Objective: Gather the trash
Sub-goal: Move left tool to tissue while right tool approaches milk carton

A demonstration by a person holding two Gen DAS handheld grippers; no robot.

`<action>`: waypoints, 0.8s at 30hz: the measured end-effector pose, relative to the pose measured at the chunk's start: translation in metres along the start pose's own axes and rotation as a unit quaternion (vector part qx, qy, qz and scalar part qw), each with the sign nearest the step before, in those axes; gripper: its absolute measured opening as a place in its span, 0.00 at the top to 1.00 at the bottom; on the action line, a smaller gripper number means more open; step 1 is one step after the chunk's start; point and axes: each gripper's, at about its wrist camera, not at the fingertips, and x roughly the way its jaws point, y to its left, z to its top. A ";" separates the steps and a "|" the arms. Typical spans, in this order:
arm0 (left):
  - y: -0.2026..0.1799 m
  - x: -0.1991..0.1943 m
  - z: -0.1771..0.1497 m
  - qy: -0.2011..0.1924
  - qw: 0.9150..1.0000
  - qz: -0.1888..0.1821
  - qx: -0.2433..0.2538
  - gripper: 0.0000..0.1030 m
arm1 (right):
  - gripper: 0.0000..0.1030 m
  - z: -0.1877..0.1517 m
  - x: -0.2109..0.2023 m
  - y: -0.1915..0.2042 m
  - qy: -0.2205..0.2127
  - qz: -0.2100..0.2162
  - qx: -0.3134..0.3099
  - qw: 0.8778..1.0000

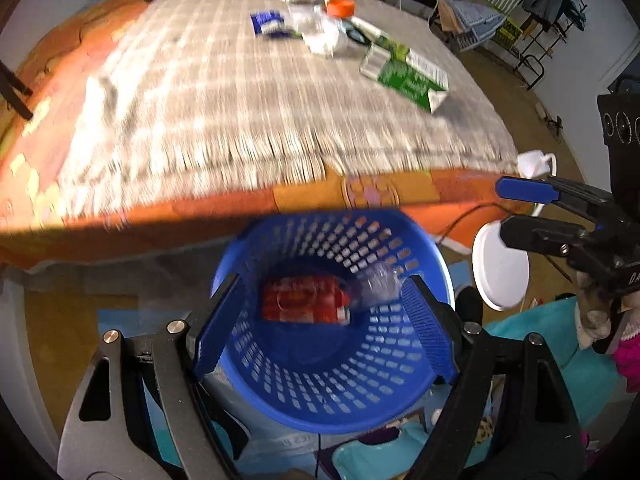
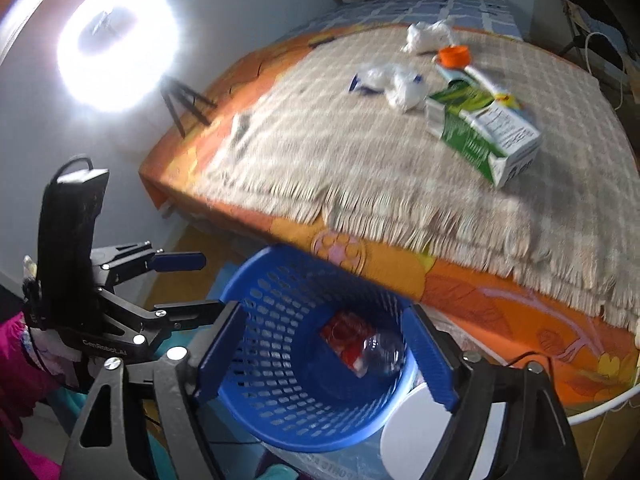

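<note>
A blue perforated basket (image 1: pixel 328 400) (image 2: pixel 280 412) stands on the floor by the bed. Inside lie a red-and-white wrapper (image 1: pixel 304 300) (image 2: pixel 344 340) and a clear plastic bottle (image 1: pixel 378 284) (image 2: pixel 384 354). My left gripper (image 1: pixel 324 328) hangs open over the basket, nothing between its fingers. My right gripper (image 2: pixel 326 354) is open above the basket too, with nothing held. On the checked blanket (image 1: pixel 224 100) (image 2: pixel 360 152) lie a green carton (image 1: pixel 412 78) (image 2: pixel 484 136), crumpled white paper (image 1: pixel 324 34) (image 2: pixel 404 88), an orange cap (image 1: pixel 340 7) (image 2: pixel 454 56) and a blue wrapper (image 1: pixel 268 24).
An orange sheet (image 1: pixel 400 192) (image 2: pixel 500 300) covers the bed under the blanket. A white round object (image 1: pixel 500 268) (image 2: pixel 416 436) sits beside the basket. A bright ring light (image 2: pixel 116 44) shines on a tripod at the left. A clothes rack (image 1: pixel 536 12) stands at the far right.
</note>
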 end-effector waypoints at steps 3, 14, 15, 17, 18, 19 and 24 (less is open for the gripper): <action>0.001 -0.006 0.015 -0.011 1.000 0.006 0.005 0.19 | 0.16 0.011 -0.012 -0.007 -0.018 -0.018 0.004 1.000; 0.004 -0.007 0.087 -0.043 0.998 0.031 0.017 0.19 | 0.02 0.050 -0.038 -0.039 -0.055 -0.082 -0.037 0.994; 0.003 -0.005 0.094 -0.045 0.998 0.028 0.015 0.19 | 0.02 0.054 -0.037 -0.044 -0.055 -0.085 -0.036 0.994; 0.001 -0.002 0.109 -0.048 0.998 0.028 0.016 0.19 | 0.02 0.062 -0.036 -0.052 -0.051 -0.090 -0.036 0.994; -0.001 0.000 0.116 -0.050 0.998 0.027 0.016 0.19 | 0.02 0.066 -0.034 -0.055 -0.049 -0.093 -0.040 0.994; -0.001 0.002 0.123 -0.051 0.998 0.026 0.015 0.19 | 0.02 0.069 -0.033 -0.058 -0.048 -0.096 -0.046 0.993; -0.007 0.019 0.164 -0.058 0.998 0.014 -0.004 0.19 | 0.02 0.083 -0.023 -0.065 -0.045 -0.116 -0.076 0.989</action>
